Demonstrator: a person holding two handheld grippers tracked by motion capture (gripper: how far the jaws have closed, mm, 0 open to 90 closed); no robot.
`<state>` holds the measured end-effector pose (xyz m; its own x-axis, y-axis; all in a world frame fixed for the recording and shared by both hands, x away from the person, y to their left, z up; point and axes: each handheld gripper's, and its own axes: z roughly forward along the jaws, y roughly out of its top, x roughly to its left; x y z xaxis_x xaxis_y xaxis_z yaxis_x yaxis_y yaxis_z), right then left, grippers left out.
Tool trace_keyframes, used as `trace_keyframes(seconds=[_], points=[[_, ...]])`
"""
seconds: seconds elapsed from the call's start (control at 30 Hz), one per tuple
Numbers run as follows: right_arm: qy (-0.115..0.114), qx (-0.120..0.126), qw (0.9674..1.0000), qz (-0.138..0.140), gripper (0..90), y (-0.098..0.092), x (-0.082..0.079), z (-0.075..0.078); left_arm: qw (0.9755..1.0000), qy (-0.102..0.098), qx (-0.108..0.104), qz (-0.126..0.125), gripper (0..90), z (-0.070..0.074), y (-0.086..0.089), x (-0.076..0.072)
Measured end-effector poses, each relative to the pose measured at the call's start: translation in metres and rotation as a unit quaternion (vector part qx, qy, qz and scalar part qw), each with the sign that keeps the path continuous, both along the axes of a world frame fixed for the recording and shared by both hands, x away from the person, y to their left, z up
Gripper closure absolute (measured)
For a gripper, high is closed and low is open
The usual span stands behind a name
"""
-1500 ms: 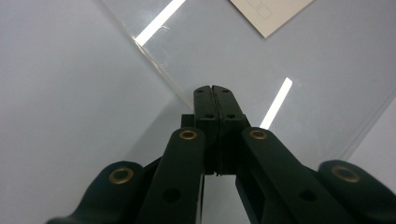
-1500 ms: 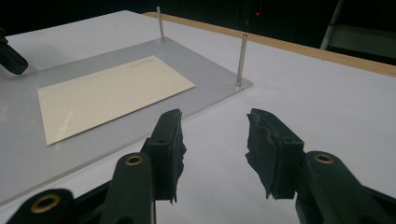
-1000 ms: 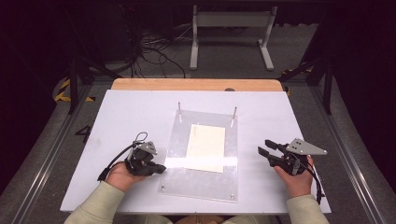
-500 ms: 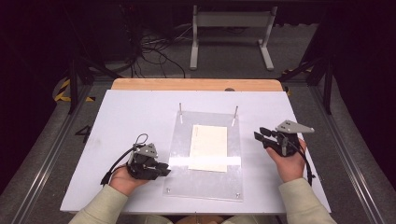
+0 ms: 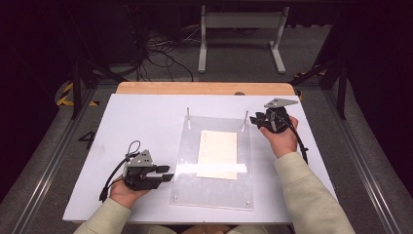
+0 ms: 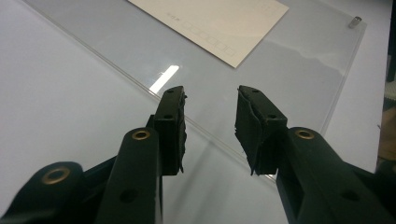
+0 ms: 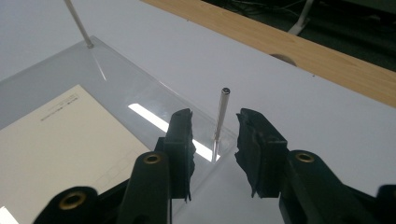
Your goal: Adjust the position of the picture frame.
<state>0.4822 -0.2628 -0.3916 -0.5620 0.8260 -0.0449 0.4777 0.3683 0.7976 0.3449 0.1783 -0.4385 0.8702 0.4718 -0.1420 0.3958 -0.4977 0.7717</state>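
Two grippers frame the clear acrylic plate (image 5: pixel 214 161) at centre frame. We hold our right gripper (image 5: pixel 260 119), jaws part open and empty after closing a little, around the upright pin (image 7: pixel 219 123) at the plate's upper-right corner, apparently to grasp it. Our left gripper (image 5: pixel 165 173), lower left, just opening, faces the plate's edge, likely steadying. The card (image 5: pixel 217 153) under the plate runs lengthwise up the frame.

One desk (image 5: pixel 146 117) carries everything. On it lies one clear acrylic plate (image 5: pixel 190 146), and on the plate one cream card (image 5: pixel 217 153). Two thin metal pins stand upright at the plate's far corners: one at the far left (image 5: pixel 188 117), one at the far right (image 5: pixel 245 121). Two short studs sit at the plate's near corners. Two claws are over the desk: the left claw (image 5: pixel 168 173) beside the plate's near left edge, the right claw (image 5: pixel 255 120) by the far-right pin.
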Motion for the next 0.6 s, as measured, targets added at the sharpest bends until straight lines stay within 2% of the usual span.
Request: trace_keyframes(seconds=[0.17,0.3,0.37,0.43,0.5,0.6], points=[[0.007,-0.002,1.0,0.001,63.1,0.005,0.018,-0.008,1.0,0.001,-0.003,0.008,62.3,-0.002,0.004,-0.004],[0.01,-0.012,0.9999,0.005,64.5,0.012,0.029,-0.012,0.9999,0.002,-0.006,0.013,62.1,-0.002,0.008,-0.008],[0.007,-0.024,0.9996,0.01,71.2,0.016,0.034,-0.014,0.9999,0.002,-0.003,0.015,62.0,-0.003,0.009,-0.01],[0.01,-0.042,0.999,0.011,83.7,0.02,0.037,-0.015,0.9999,0.002,-0.001,0.014,61.9,-0.004,0.009,-0.011],[0.012,-0.047,0.9988,0.009,84.2,0.022,0.039,-0.015,0.9999,0.005,-0.001,0.016,61.9,-0.005,0.009,-0.012],[0.013,-0.041,0.999,0.01,85.0,0.025,0.041,-0.013,0.9998,0.006,0.0,0.018,62.0,-0.006,0.011,-0.012]])
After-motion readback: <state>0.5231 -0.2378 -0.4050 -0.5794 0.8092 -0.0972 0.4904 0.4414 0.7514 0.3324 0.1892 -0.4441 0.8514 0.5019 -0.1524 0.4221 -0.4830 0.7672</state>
